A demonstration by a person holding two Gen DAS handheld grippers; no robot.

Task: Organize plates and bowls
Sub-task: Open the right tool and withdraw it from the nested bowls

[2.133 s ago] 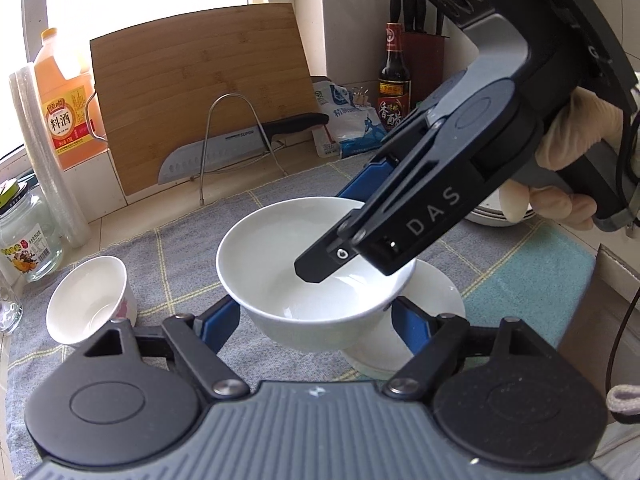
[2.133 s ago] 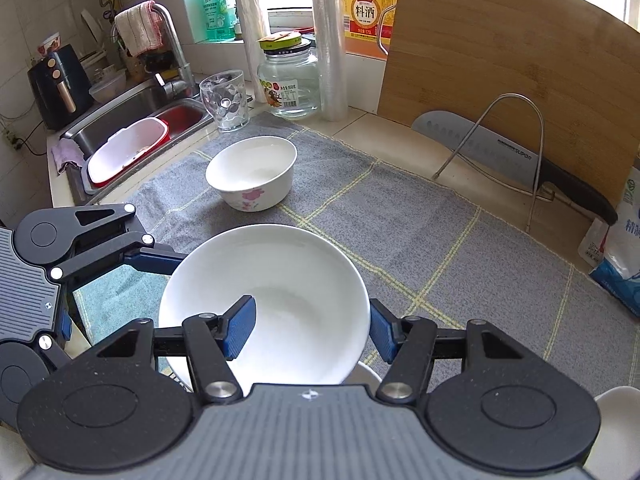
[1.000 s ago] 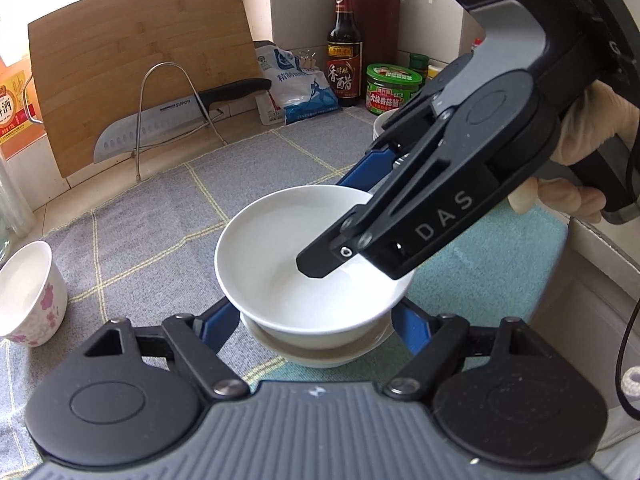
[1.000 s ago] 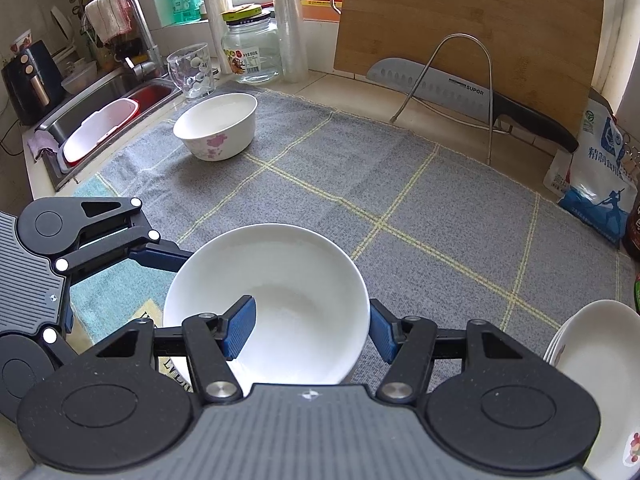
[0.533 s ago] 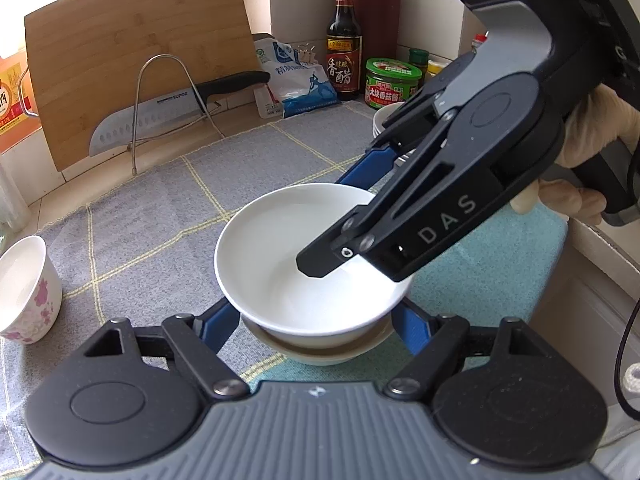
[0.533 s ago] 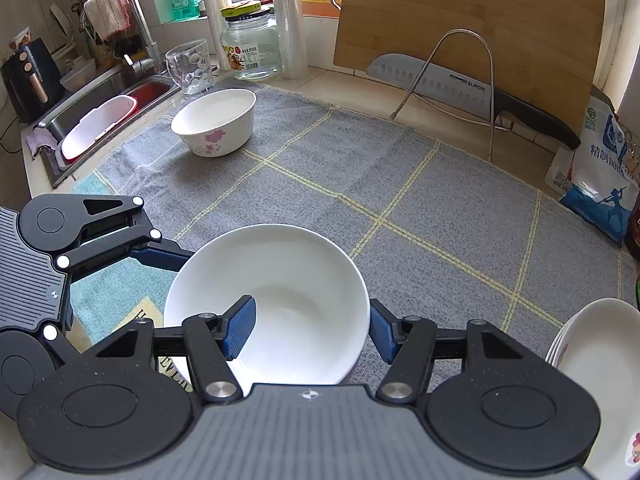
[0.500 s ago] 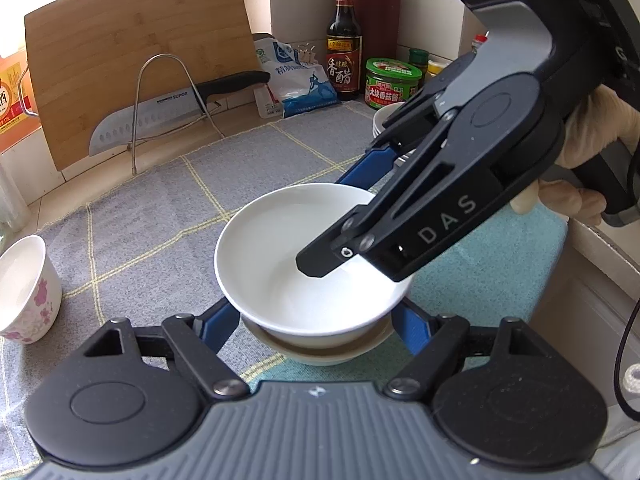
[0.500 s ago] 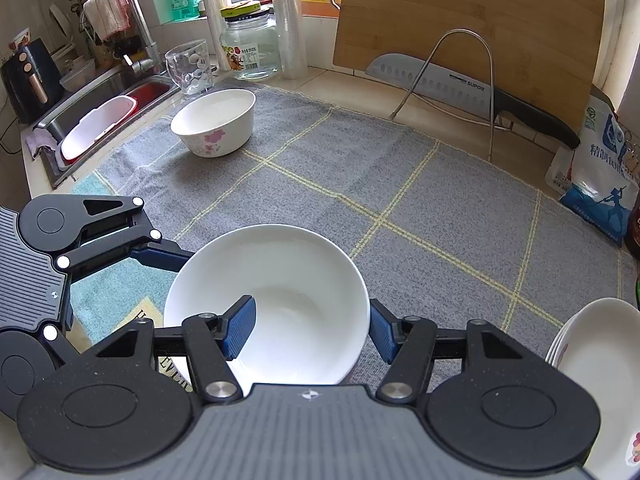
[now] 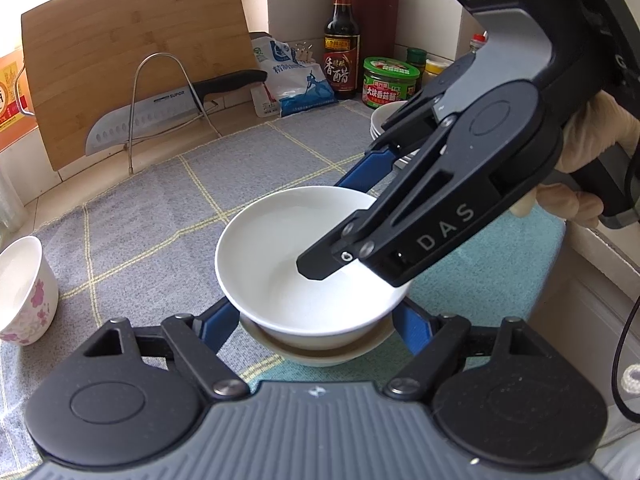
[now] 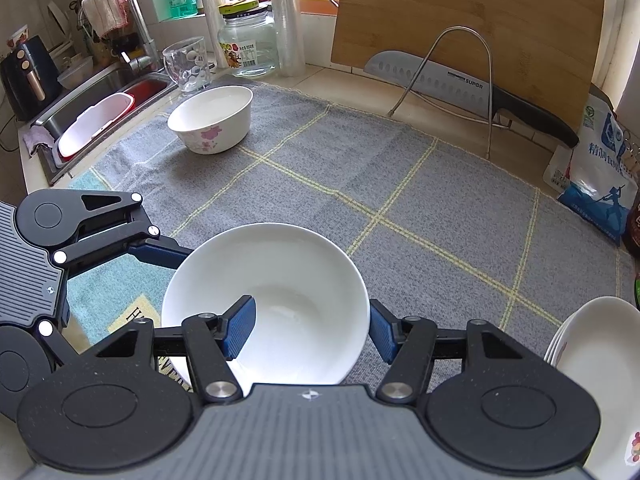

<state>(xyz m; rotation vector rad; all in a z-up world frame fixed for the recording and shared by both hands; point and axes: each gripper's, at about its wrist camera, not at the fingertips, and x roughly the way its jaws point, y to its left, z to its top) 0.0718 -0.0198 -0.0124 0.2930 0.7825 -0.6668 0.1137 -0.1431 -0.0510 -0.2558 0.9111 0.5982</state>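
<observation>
A plain white bowl (image 9: 280, 256) sits nested in a second white bowl (image 9: 320, 350) on the mat. My right gripper (image 10: 308, 326) is shut on the top bowl's (image 10: 272, 280) near rim, one finger inside and one outside. My left gripper (image 9: 316, 320) is spread wide around the stacked bowls, its blue pads (image 9: 218, 320) beside the lower bowl; I cannot tell if they touch. A flowered white bowl (image 10: 210, 118) stands apart at the mat's far left. A stack of white plates (image 10: 596, 364) sits at the right.
A grey checked mat (image 10: 400, 200) covers the counter over a teal one (image 9: 480, 280). A cutting board (image 10: 468, 12), knife (image 10: 460, 84) and wire rack stand at the back. Sink (image 10: 100, 92), glass and jar lie far left. Salt bag, vinegar bottle (image 9: 340, 52) and jar stand far right.
Both grippers and the top bowl moved right over the mat, and it now rests in the second bowl. The grip has not changed.
</observation>
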